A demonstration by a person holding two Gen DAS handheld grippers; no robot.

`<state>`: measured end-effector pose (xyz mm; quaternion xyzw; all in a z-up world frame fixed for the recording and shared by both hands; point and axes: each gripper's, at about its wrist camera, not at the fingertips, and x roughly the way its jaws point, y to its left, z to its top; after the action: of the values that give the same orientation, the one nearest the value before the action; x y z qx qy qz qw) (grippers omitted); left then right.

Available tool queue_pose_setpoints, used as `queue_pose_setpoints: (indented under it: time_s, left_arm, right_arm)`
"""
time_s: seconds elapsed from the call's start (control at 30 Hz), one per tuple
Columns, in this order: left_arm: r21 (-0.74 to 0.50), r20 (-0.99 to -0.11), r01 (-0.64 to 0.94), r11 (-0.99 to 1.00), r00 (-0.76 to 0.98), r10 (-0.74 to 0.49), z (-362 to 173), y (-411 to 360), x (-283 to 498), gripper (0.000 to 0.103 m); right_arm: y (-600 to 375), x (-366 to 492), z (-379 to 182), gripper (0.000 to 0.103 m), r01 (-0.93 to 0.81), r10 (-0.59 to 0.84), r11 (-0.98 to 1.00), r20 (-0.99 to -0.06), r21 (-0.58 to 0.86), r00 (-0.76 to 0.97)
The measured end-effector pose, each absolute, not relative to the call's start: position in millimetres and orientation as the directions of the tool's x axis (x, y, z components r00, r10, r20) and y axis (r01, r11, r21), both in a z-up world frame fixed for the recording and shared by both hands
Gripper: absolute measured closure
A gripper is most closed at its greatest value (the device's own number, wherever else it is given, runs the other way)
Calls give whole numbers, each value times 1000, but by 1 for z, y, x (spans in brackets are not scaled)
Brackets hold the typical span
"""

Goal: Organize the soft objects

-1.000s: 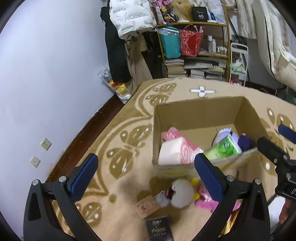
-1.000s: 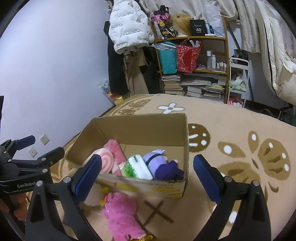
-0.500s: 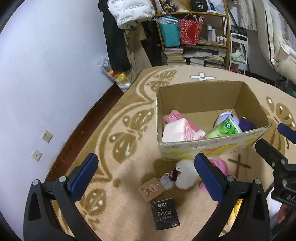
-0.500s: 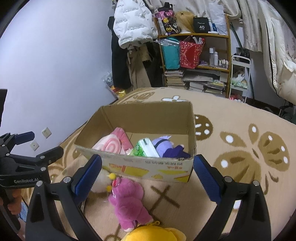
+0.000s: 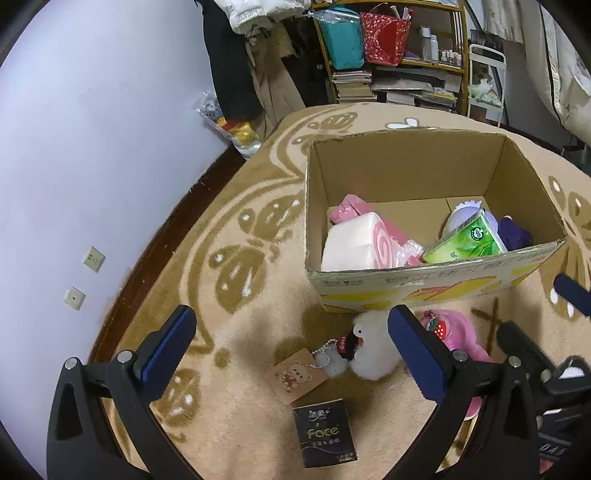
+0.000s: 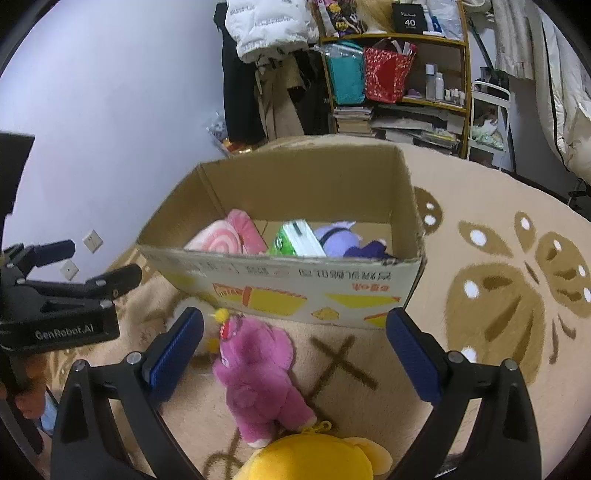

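Observation:
An open cardboard box (image 5: pixel 436 173) (image 6: pixel 303 184) stands on the carpet and holds a pink swirl cushion (image 5: pixel 358 240), a green tissue pack (image 5: pixel 465 243) and a purple plush (image 6: pixel 343 240). In front of it lie a white plush (image 5: pixel 373 347), a pink plush (image 6: pixel 258 373) (image 5: pixel 458 339), a yellow plush (image 6: pixel 314 458) and a black tissue pack (image 5: pixel 325 435). My left gripper (image 5: pixel 295 350) is open and empty above the white plush. My right gripper (image 6: pixel 295 347) is open and empty above the pink plush.
A brown tag with a bear print (image 5: pixel 295 376) lies by the white plush. A wall (image 5: pixel 92 147) runs along the left. A shelf (image 6: pixel 399 81) with bags and books and hanging clothes (image 6: pixel 269 33) stand behind the box. The patterned carpet (image 6: pixel 498 277) stretches to the right.
Both grippers have pulled back and up from the box. More of the floor in front of the box shows, with the plush toys and the black tissue pack.

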<state>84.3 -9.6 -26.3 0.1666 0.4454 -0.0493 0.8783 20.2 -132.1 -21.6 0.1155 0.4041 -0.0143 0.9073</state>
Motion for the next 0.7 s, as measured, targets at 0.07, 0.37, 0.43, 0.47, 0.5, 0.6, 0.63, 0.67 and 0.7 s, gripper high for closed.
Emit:
queue_pose_setpoints:
  time_s: [0.07,0.37,0.43,0.47,0.5,0.6,0.63,0.67,0.7]
  left_arm:
    - [231,-806,229,946,590,54,-29,-9,87,0]
    - [186,-852,261,947,523,24,-46,-14,97,0]
    - [186,-860,268,945,509,25,-50,-15,99,0]
    - [190,-862,271,944,505,29,-52,-17,99,0]
    - [195,-864,275,941,503,32,-54,-19,99,0]
    - [207,-871,289,935,489,42,-59,-24,100,0]
    - [209,-876,295,933,481,44,-61,-25,100,0]
    - [211,-881,298,931,471,49,-64,-27,101,0]
    - [215,-886,298,930,459,57,-67,-29,102,0]
  right_arm:
    - [-131,22,-27,0,117,64,975,-747,188,662]
    - [-121,28,-44,0,94,72,982,-787,163,612]
    - [-117,30,-47,0,84,73,984,-795,154,603]
    - [-115,31,-48,0,80,75,985,-798,153,598]
    - [-114,31,-50,0,76,77,986,-802,150,593]
    - [-109,33,-54,0,65,79,987,-810,144,581]
    - [-107,33,-55,0,63,80,988,-811,142,579]
    - [-106,33,-55,0,59,81,988,-811,141,579]
    - [-104,33,-55,0,55,81,989,-810,139,581]
